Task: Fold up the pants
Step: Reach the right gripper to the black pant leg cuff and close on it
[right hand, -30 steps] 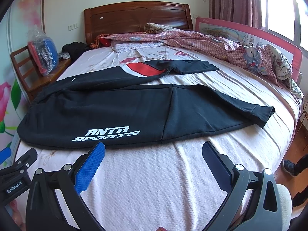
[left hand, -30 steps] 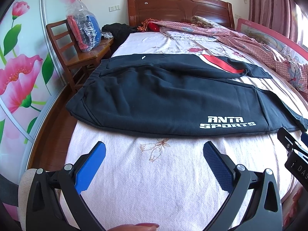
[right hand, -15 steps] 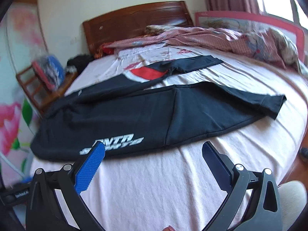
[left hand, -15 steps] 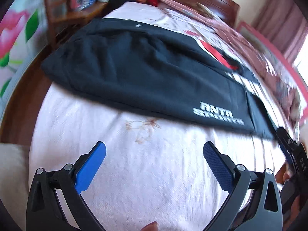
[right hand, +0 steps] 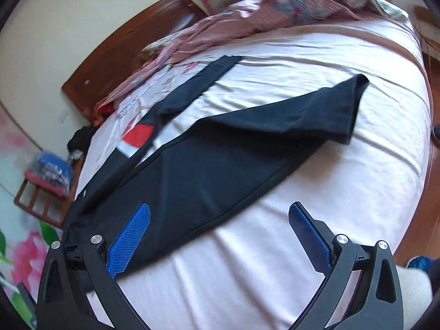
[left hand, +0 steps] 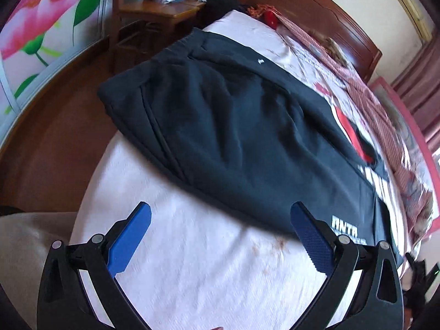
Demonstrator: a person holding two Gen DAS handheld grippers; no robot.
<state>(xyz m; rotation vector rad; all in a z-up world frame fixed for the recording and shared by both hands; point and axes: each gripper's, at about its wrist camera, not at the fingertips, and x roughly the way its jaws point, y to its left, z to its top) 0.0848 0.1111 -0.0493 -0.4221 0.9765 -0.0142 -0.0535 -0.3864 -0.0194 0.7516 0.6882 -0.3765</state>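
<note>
In your left wrist view, your left gripper (left hand: 220, 228) hangs over the pale pink bedsheet (left hand: 198, 261) with its blue-padded jaws spread wide and nothing between them. The dark navy cotton sweatpants (left hand: 233, 126) lie flat across the bed just beyond the fingertips, not touched by either pad. The elastic waistband end sits toward the upper left, near the bed's edge, and the white printed lettering (left hand: 345, 227) shows just past the right pad. A red and white panel (left hand: 354, 134) marks the far leg. Beyond the bed's edge stands a wooden chair (left hand: 154, 8) carrying a plastic-wrapped bundle, and a dark wooden headboard (left hand: 330, 19) closes the far end. A crumpled pink patterned quilt (left hand: 385, 126) runs along the far side of the mattress.

In your right wrist view, your right gripper (right hand: 220, 228) is likewise wide open and empty above the sheet (right hand: 316, 192). The sweatpants (right hand: 214, 159) stretch diagonally, the near leg ending in a cuff (right hand: 354, 101) at the upper right, the far leg lying apart from it with bare sheet between. Your left blue pad (right hand: 129, 242) overlaps the dark fabric in the picture; contact cannot be told. The right pad is over bare sheet. The quilt (right hand: 261, 13) is heaped by the headboard (right hand: 132, 46).
</note>
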